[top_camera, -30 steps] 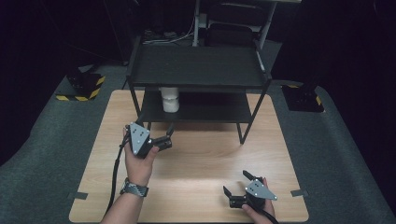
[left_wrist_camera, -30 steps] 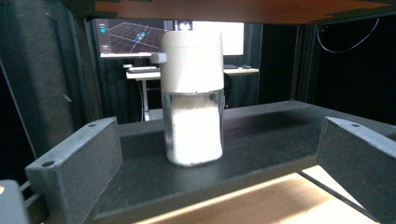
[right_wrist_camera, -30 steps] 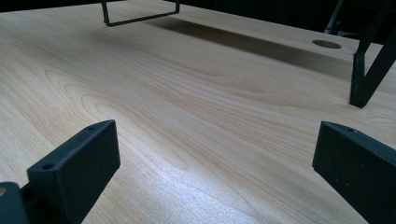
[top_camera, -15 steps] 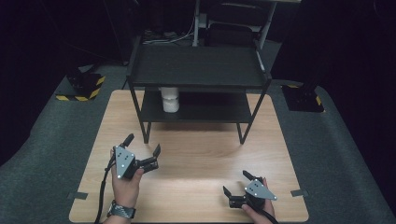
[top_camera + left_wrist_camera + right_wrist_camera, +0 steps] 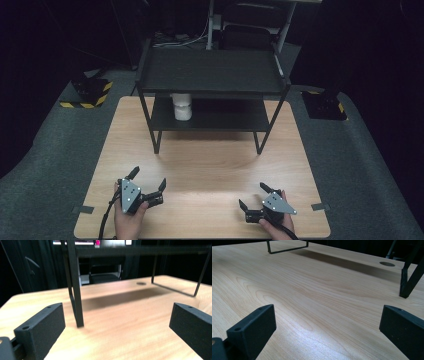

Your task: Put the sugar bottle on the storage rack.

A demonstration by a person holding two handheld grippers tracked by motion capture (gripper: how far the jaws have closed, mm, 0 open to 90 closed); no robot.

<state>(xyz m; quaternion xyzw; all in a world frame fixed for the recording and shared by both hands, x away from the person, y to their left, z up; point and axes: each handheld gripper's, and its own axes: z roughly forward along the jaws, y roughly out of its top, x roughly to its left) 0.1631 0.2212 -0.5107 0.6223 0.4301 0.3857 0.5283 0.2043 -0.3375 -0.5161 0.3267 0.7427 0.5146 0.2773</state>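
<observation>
A black two-tier rack (image 5: 210, 70) stands at the far half of the wooden table (image 5: 210, 165). On its lower shelf sits a white cylinder-shaped container (image 5: 182, 106). My left gripper (image 5: 148, 177) rests in a hand near the table's front left, open and holding nothing. My right gripper (image 5: 252, 195) rests at the front right, also open with nothing in it. In the left gripper view the open left gripper (image 5: 117, 325) faces the rack's leg (image 5: 76, 290). In the right gripper view the open right gripper (image 5: 327, 327) looks over bare wood.
Grey carpet (image 5: 55, 150) surrounds the table. Black blocks with yellow hazard stripes (image 5: 90, 92) lie on the floor at the far left and far right. A round hole (image 5: 387, 264) is cut in the tabletop near a rack leg (image 5: 409, 282).
My left gripper has drawn back from just in front of the rack to the table's front left, still open. The right gripper has not moved.
</observation>
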